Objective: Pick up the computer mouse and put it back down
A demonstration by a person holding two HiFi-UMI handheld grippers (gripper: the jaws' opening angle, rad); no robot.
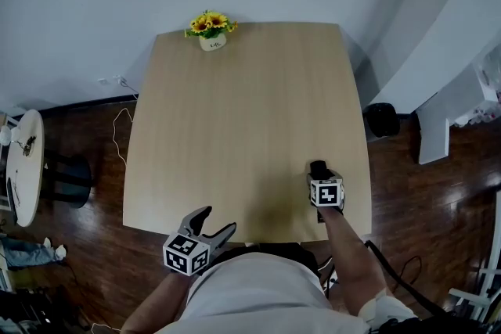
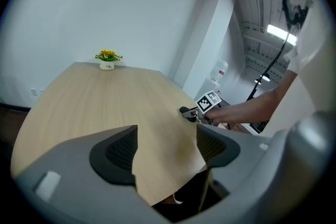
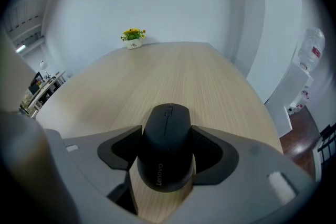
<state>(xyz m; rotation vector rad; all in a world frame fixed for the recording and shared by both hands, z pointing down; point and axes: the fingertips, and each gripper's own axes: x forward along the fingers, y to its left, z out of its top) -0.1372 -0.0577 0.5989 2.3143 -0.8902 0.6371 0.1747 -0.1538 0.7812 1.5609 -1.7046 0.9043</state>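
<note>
Two grippers: right gripper clamped on the computer mouse, pads pressing both flanks; left gripper wide apart, empty, at the near edge of the table.
Mouse position: apparently resting on the table, near its right front corner.
Step in hand: lift. Advised: raise straight, level grip, lower gently.
</note>
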